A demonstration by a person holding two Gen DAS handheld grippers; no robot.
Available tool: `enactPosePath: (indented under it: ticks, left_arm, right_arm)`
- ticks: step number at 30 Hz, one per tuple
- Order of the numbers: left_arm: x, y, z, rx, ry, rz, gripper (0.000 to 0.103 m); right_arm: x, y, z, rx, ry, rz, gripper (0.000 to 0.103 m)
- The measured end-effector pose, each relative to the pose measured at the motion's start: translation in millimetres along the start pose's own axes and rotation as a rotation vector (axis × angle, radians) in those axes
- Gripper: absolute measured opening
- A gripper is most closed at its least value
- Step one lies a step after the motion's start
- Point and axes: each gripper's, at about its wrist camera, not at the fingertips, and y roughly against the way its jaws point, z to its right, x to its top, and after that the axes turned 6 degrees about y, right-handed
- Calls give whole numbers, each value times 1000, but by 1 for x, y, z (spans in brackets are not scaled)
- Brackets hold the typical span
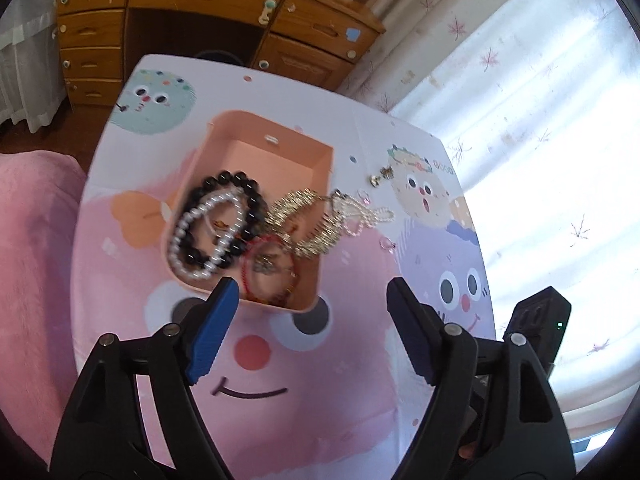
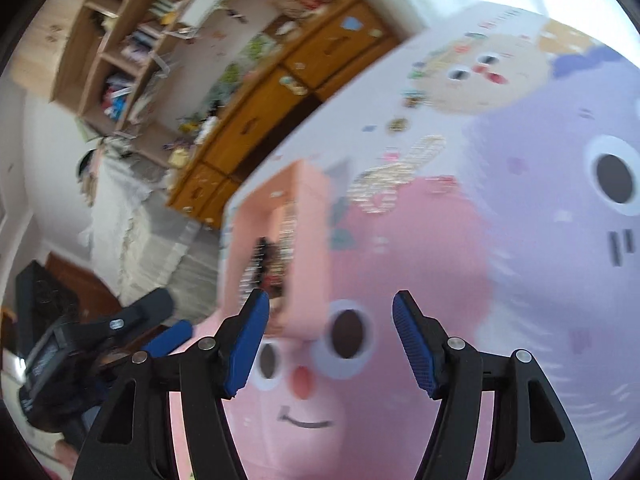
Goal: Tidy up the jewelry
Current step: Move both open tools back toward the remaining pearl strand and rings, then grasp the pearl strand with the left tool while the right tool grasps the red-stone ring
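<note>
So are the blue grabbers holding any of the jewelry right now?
No, nothing is held. The left gripper and the right gripper are both open, with nothing between their pads. The bracelets lie in the pink box.

We see the right gripper (image 2: 326, 304) with its blue pads wide apart and nothing between them, above a table (image 2: 500, 280) covered with cartoon faces. The picture is blurred. Just beyond the left pad stands a pink box (image 2: 304, 240), and inside it we can make out dark beads (image 2: 262, 252). To the right of the box lies a gold ornament (image 2: 396, 172) on the table. At lower left the left gripper (image 2: 160, 320) appears. Behind stands a wooden dresser (image 2: 260, 120).
</note>
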Motion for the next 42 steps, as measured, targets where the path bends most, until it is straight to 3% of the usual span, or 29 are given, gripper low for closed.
enactPosePath:
  ticks: [7, 10, 14, 17, 23, 29, 42]
  left_arm:
    - [1, -48, 51, 77, 81, -177, 74]
    - [5, -70, 73, 112, 108, -233, 74]
    - [11, -97, 100, 165, 124, -240, 74]
    - [16, -122, 113, 175, 159, -234, 74]
    - [22, -168, 126, 276, 168, -159, 74]
    - [29, -195, 121, 321, 169, -98, 74]
    - [40, -226, 130, 421, 47, -27, 75]
  right_arm:
    - [23, 9, 39, -169, 150, -17, 73]
    - [33, 8, 43, -240, 308, -36, 73]
    - [38, 4, 41, -300, 540, -48, 73]
    - [41, 0, 43, -291, 634, -37, 73]
    - [46, -3, 40, -233, 791, 42, 73]
    - [49, -22, 36, -196, 985, 17, 73]
    - [53, -59, 47, -101, 1050, -71, 63]
